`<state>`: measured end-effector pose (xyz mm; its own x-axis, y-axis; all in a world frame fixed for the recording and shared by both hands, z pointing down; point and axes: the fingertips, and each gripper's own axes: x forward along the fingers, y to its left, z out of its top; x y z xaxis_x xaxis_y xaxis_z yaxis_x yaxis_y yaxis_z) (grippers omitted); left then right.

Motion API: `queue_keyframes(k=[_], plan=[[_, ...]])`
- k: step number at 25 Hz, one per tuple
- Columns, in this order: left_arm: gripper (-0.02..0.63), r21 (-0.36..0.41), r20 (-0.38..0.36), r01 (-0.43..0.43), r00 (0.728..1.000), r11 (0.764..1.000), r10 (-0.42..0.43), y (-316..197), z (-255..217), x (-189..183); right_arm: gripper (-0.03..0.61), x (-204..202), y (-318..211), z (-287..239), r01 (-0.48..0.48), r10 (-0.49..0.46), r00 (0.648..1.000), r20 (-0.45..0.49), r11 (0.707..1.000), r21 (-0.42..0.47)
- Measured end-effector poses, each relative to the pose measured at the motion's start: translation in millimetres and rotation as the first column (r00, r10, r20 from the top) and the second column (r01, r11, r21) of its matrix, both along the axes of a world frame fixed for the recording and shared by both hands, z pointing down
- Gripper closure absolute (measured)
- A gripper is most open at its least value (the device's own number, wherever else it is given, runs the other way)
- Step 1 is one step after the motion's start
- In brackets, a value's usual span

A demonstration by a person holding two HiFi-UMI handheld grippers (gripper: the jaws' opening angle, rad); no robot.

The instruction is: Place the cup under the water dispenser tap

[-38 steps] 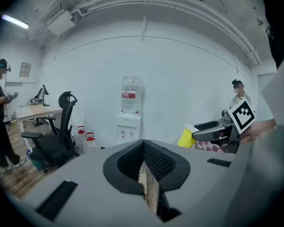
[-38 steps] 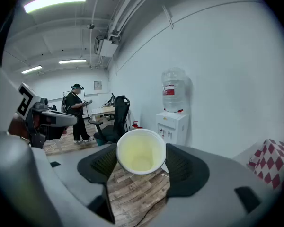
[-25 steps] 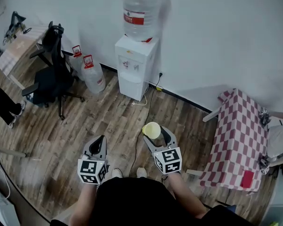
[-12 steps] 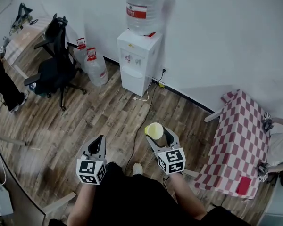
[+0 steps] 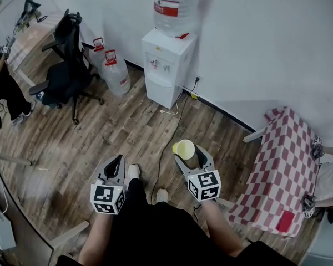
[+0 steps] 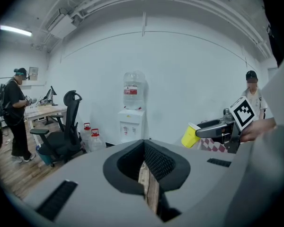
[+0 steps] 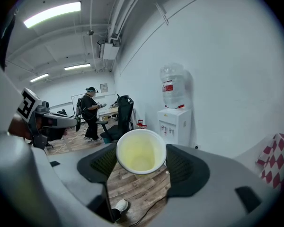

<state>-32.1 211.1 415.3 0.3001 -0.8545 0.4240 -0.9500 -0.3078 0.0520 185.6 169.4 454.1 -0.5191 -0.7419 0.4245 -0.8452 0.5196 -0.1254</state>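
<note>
The yellow cup (image 5: 183,148) is held off the floor, my right gripper (image 5: 188,155) shut on its sides; its open mouth (image 7: 141,151) faces the right gripper view and it looks empty. The white water dispenser (image 5: 166,66) with a large bottle on top stands against the far wall, well ahead; it is small and distant in the left gripper view (image 6: 131,125) and the right gripper view (image 7: 174,122). My left gripper (image 5: 115,167) hangs lower left, jaws together with nothing between them (image 6: 144,176). The held cup (image 6: 190,135) shows to the right there.
Two spare water jugs (image 5: 110,70) stand left of the dispenser. A black office chair (image 5: 64,71) and a desk are further left, with a person (image 7: 91,112) beside them. A cable (image 5: 165,134) runs across the wood floor. A checked-cloth table (image 5: 280,170) stands on the right.
The person has stepped forward toward the dispenser, and both grippers with the cup have advanced slightly. The right gripper's hold on the cup is unchanged.
</note>
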Motion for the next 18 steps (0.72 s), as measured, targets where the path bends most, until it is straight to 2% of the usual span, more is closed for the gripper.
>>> queue_keyframes(k=[5,18], plan=[[0.6,-0.011,-0.013,-0.022,1.0,1.0,0.022,-22.9,11.6,-15.1,0.244,-19.9,-20.3,2.9,-0.008,0.008,1.0,-0.006,1.0,-0.002],[0.6,0.004,-0.049,-0.146,0.988,0.989,0.146,-132.0,10.8,-64.4,0.244,-75.7,-99.5,-2.7,-0.096,0.096,0.995,-0.021,0.995,-0.013]])
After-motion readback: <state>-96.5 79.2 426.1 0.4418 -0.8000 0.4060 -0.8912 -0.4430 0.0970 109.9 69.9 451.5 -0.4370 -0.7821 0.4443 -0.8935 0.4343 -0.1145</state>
